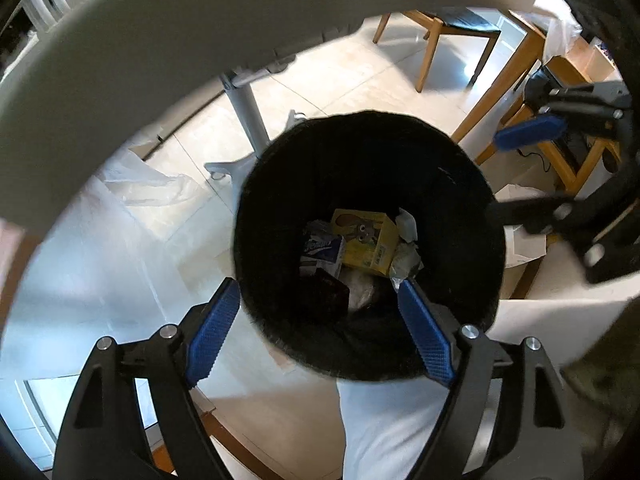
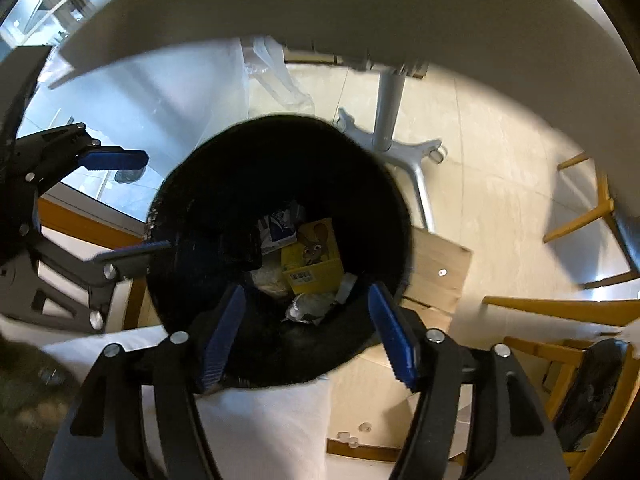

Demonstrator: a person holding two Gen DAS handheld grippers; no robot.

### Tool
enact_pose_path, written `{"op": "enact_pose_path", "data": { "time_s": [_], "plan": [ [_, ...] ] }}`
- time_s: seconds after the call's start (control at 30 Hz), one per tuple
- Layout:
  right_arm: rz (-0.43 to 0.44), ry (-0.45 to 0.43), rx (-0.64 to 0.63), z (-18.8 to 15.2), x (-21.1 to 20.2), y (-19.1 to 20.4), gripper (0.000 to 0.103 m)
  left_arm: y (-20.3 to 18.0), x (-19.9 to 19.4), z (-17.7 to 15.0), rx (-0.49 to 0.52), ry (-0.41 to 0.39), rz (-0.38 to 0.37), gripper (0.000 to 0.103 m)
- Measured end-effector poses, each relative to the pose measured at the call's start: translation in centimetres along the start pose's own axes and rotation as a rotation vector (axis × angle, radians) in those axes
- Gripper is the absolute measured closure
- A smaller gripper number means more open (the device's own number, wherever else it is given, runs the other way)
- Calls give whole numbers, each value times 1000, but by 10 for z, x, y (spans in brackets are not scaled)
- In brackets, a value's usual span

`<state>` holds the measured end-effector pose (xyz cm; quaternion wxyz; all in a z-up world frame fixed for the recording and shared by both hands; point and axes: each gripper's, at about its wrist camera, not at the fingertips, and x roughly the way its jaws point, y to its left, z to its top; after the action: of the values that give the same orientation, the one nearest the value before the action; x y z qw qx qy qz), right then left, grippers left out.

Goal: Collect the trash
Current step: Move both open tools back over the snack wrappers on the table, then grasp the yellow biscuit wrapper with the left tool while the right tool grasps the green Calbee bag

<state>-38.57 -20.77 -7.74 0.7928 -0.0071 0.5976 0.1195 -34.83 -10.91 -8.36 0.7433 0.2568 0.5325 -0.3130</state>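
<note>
The round black trash bin (image 1: pixel 368 184) fills the centre of both wrist views, standing on the pale tiled floor (image 1: pixel 352 76). At its bottom lie a yellow cardboard box with a cartoon rabbit (image 1: pixel 366 240), a blue-and-white wrapper (image 1: pixel 322 250) to its left and crumpled white paper (image 1: pixel 408 226) to its right. The left hand-held gripper (image 1: pixel 316 328) hangs above the bin, blue pads spread, nothing between them. The right hand-held gripper (image 2: pixel 308 332) is likewise spread and empty, over the bin's lower rim.
</note>
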Motion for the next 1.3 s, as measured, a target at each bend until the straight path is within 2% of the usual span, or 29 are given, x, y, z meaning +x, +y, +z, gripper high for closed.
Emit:
{"op": "enact_pose_path", "data": {
  "time_s": [0.1, 0.17, 0.23, 0.27, 0.3, 0.37, 0.43, 0.53, 0.67, 0.73, 0.8, 0.93, 1.07, 1.2, 1.3],
  "plan": [
    [11, -61, -23, -4, -42, 1, 30, 4, -33, -8, -6, -32, 7, 21],
    [12, -118, -21, -2, -69, 0, 22, 9, -71, -11, -8, -110, 8, 20],
    [-7, -210, -19, 9, -100, -2, 14, 16, -103, -8, -35, -191, 7, 10],
    [-23, -252, -18, 16, -111, -3, 9, 25, -125, -3, -64, -261, 21, 3],
    [-53, -310, -15, 28, -123, -6, 4, 31, -136, 2, -83, -305, 40, 2],
    [-90, -375, -3, 52, -131, -12, 4, 54, -156, 20, -147, -383, 103, 2],
    [-121, -416, 15, 80, -128, -19, 4, 79, -159, 38, -208, -413, 126, 2],
    [-103, -414, 63, 135, -103, -34, 4, 122, -144, 71, -319, -402, 136, 2],
    [-61, -363, 75, 185, -72, -40, 4, 172, -112, 109, -449, -336, 61, 2],
    [-74, -336, 82, 207, -58, -39, 4, 183, -98, 122, -474, -312, 63, 2],
    [-46, -322, 140, 222, -49, -50, 4, 195, -86, 135, -489, -294, 79, 2],
    [33, -315, 250, 238, -41, -72, 4, 207, -66, 142, -519, -268, 63, 2],
    [82, -309, 279, 247, -35, -79, 6, 210, -58, 151, -508, -257, 54, 2],
    [115, -284, 279, 253, -27, -81, 22, 211, -46, 162, -505, -240, 48, 4],
    [133, -276, 280, 253, -24, -81, 27, 213, -38, 165, -516, -223, 33, 12]
  ]
}}
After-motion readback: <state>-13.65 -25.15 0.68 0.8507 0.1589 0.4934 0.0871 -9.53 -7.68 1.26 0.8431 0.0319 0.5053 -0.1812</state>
